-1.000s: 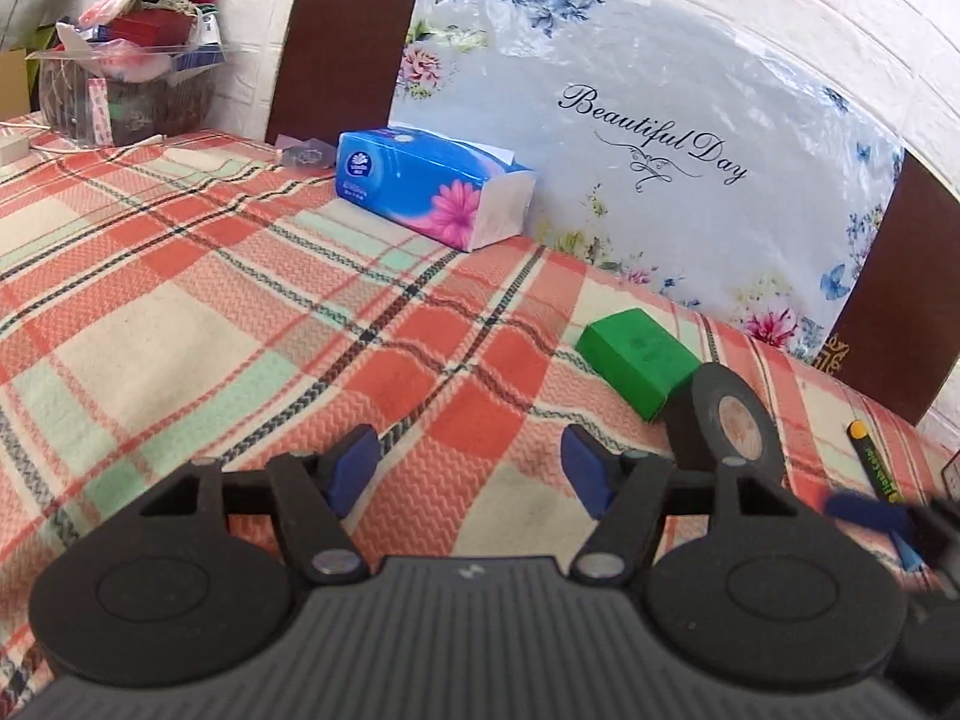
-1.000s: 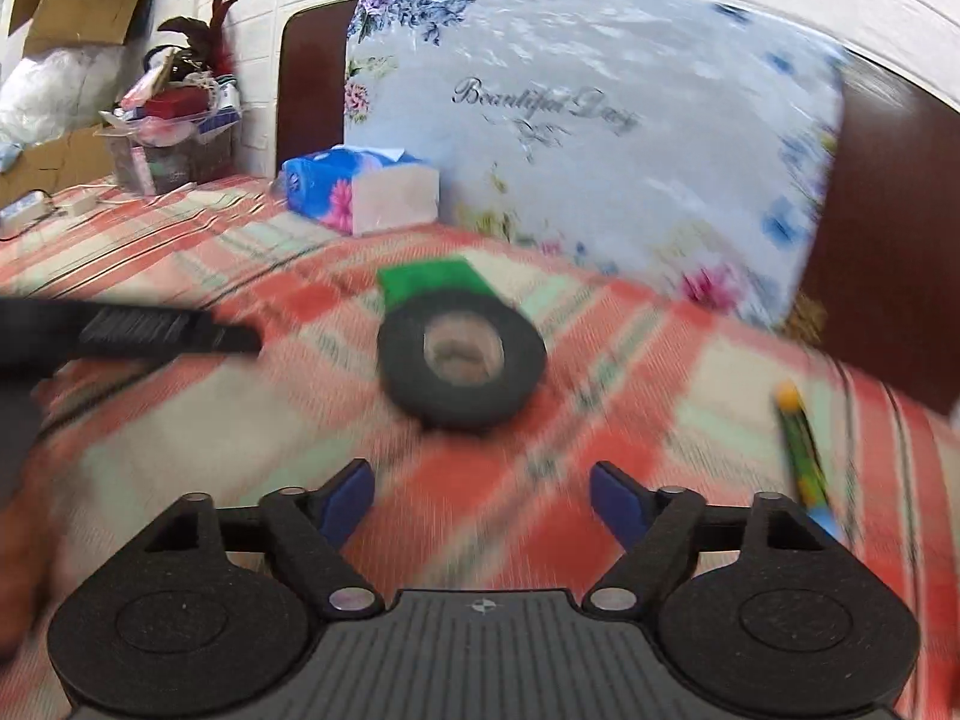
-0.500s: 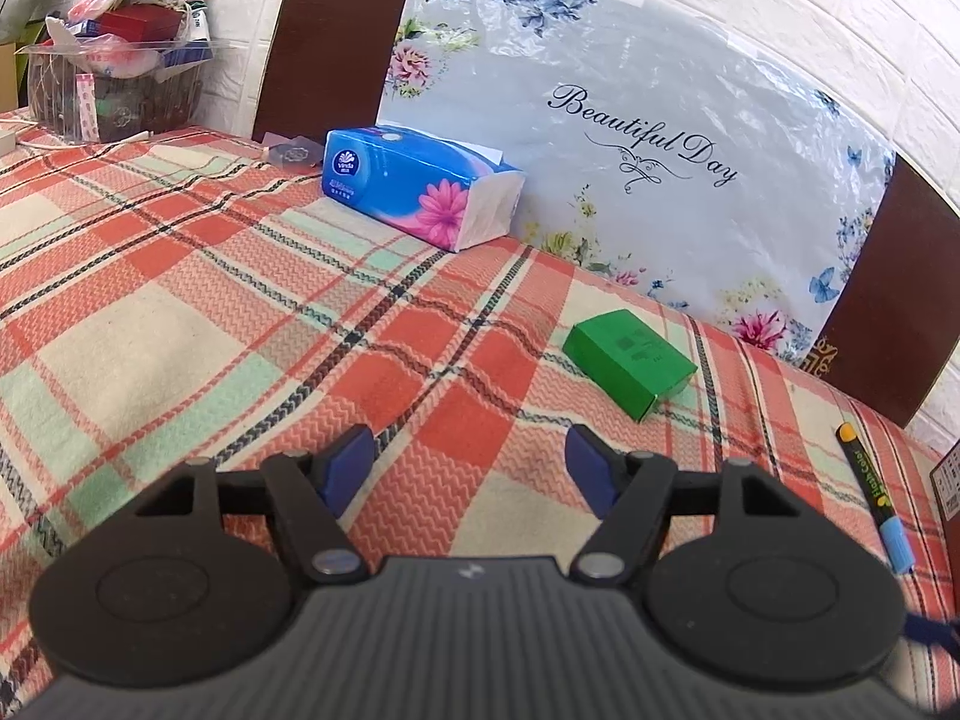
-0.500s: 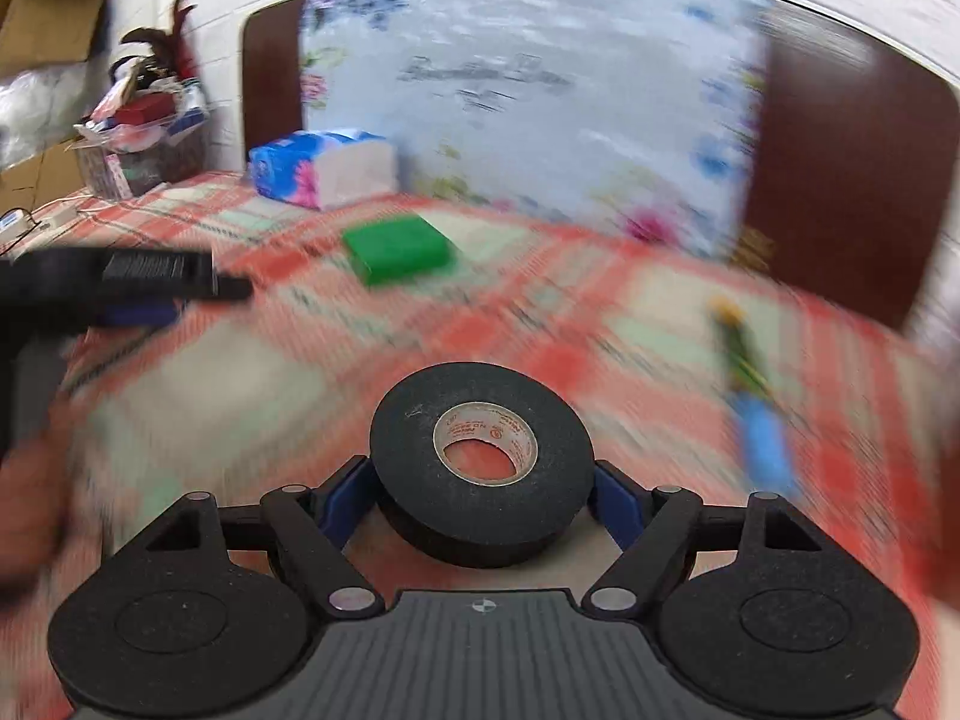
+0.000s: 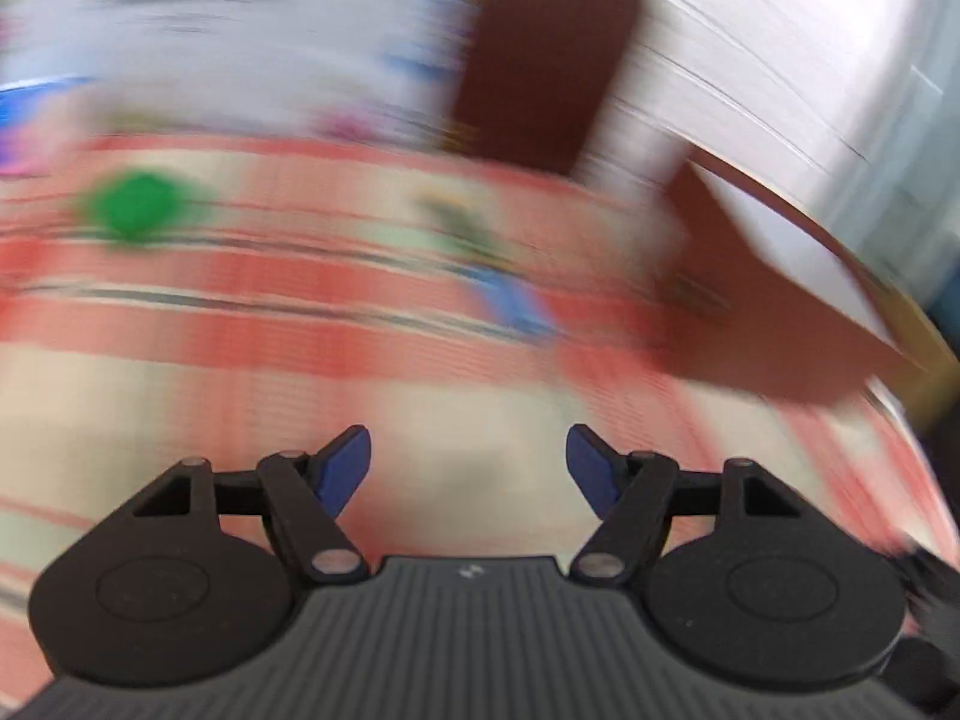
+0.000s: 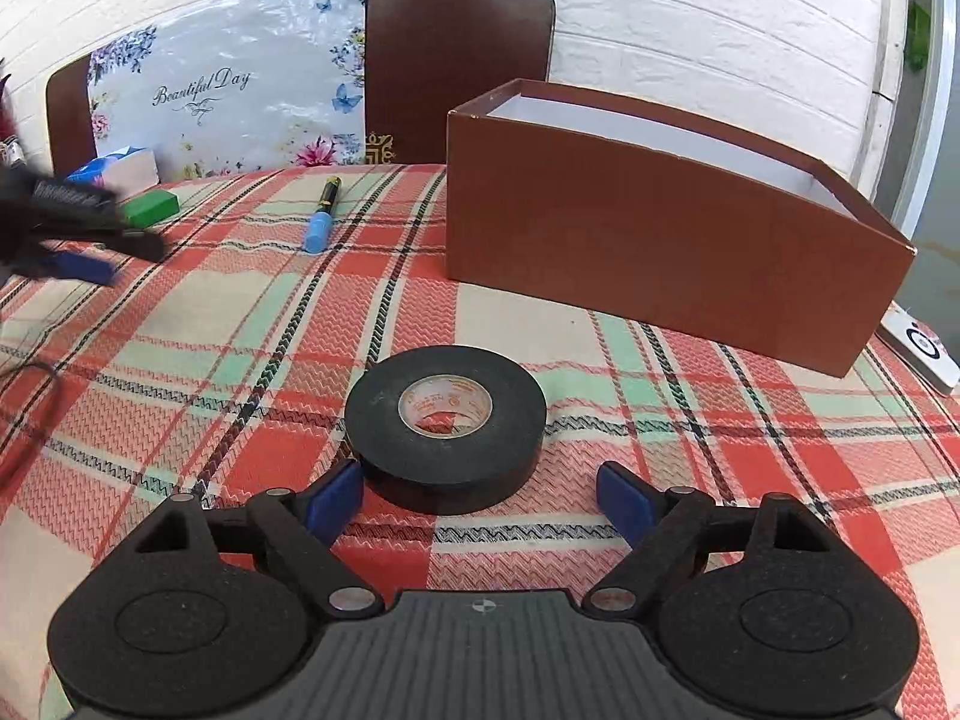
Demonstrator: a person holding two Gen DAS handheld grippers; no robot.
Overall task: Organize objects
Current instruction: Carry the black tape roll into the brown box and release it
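Observation:
A black tape roll [image 6: 447, 423] lies flat on the plaid tablecloth just ahead of my right gripper [image 6: 480, 498], which is open, its blue pads a little apart from the roll. An open brown box [image 6: 660, 222] stands behind it to the right. A blue-capped marker [image 6: 322, 216] and a green box [image 6: 149, 206] lie further back. My left gripper [image 5: 468, 471] is open and empty; its view is blurred, showing the green box [image 5: 135, 207], the marker [image 5: 498, 294] and the brown box [image 5: 774, 312]. The left gripper also shows in the right wrist view [image 6: 66, 228].
A blue tissue pack [image 6: 117, 168] lies at the back left by a floral board [image 6: 228, 102] and dark chair backs [image 6: 456, 60]. A white device [image 6: 924, 354] lies right of the brown box. A black cable [image 6: 30, 414] runs along the left edge.
The right gripper carried the tape roll right toward the brown box, set it down and opened. The left gripper swung quickly to the right, now facing the marker and brown box.

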